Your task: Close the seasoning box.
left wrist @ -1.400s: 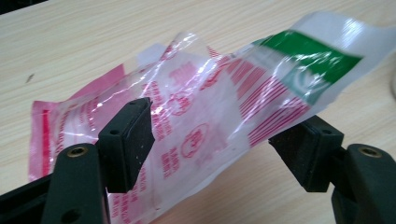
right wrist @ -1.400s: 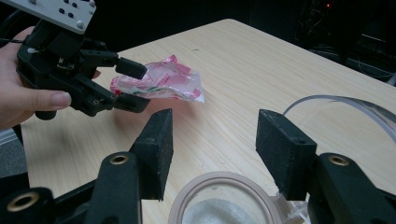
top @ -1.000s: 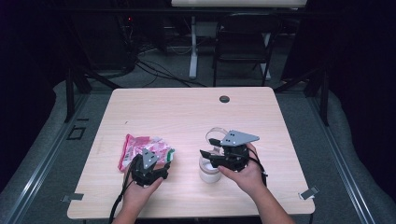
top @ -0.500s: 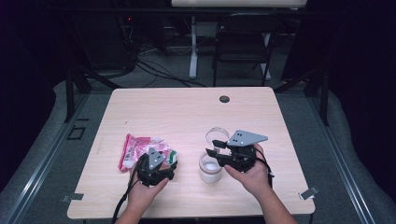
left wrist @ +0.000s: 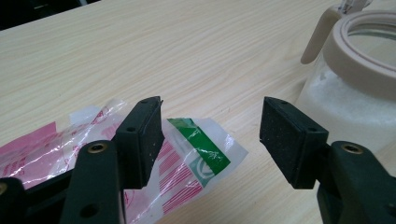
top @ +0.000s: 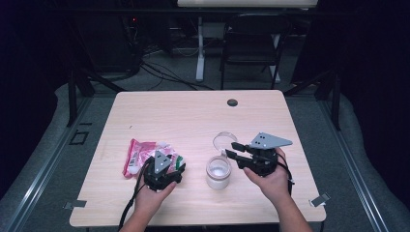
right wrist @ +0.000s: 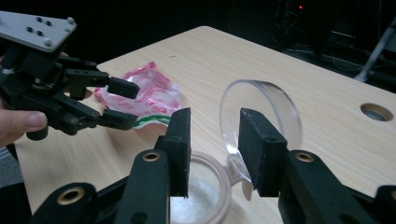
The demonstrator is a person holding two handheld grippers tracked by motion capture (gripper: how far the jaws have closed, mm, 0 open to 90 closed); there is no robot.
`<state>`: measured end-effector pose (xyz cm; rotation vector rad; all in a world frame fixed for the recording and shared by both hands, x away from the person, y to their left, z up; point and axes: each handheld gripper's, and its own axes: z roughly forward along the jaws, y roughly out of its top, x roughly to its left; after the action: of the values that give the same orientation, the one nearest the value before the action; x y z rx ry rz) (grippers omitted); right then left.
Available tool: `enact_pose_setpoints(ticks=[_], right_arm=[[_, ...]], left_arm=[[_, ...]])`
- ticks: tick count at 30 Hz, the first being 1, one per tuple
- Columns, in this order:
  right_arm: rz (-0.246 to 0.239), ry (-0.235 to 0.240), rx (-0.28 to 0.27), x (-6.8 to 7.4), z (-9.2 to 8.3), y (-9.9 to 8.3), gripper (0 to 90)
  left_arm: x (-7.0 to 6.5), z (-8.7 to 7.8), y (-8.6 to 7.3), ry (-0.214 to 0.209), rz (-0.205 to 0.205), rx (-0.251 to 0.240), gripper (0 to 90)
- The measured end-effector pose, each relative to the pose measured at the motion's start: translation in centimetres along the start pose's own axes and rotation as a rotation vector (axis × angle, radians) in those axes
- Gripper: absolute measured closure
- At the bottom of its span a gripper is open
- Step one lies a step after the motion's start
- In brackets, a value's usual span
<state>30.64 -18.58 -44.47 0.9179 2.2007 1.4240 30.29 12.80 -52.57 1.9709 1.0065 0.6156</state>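
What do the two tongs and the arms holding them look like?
Both tongs are black. The left tongs and right tongs each carry a grey three-cornered plate on top, dotted with small holes. The fingers are flat, rectangular, matte black blocks on arms with brass-coloured rivets. A black cable trails from each. The forearms are bare, no sleeves in sight.

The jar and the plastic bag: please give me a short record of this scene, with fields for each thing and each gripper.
jar: glass jar with white powder inside, standing on the table
lid: clear hinged lid, flipped open
bag: pink and green plastic bag, lying flat
left gripper: open over the bag's corner, jaws have just been closing
right gripper: open at the lid, jaws have just been closing
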Motion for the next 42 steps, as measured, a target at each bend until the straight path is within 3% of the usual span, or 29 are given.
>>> enact_pose_setpoints(ticks=[7, 11, 14, 20, 30, 42], right_arm=[[0.032, -0.028, -0.008, -1.2, -0.9, -0.4, 66.3], [0.059, -0.041, -0.015, -2.0, -1.4, -0.4, 66.1], [0.07, -0.053, -0.004, -2.6, -1.5, -0.6, 64.6], [0.11, -0.055, 0.009, -3.6, -1.2, -1.1, 60.7], [0.11, -0.038, 0.004, -3.3, -0.5, -1.2, 57.4], [0.121, -0.027, 0.048, -3.9, 1.5, -1.7, 55.6]], left_arm=[[0.1, -0.1, 0.3, 0.005, -0.001, -0.022, 40.1], [0.2, -0.2, 0.3, 0.009, 0.0, -0.009, 44.2], [0.3, -0.2, 0.2, 0.011, 0.005, 0.007, 47.0], [0.4, -0.4, 0.1, 0.01, -0.007, -0.011, 48.0], [1.1, -1.1, 0.1, 0.006, -0.026, -0.031, 51.6], [1.3, -1.9, -0.2, 0.024, -0.02, -0.045, 57.2]])
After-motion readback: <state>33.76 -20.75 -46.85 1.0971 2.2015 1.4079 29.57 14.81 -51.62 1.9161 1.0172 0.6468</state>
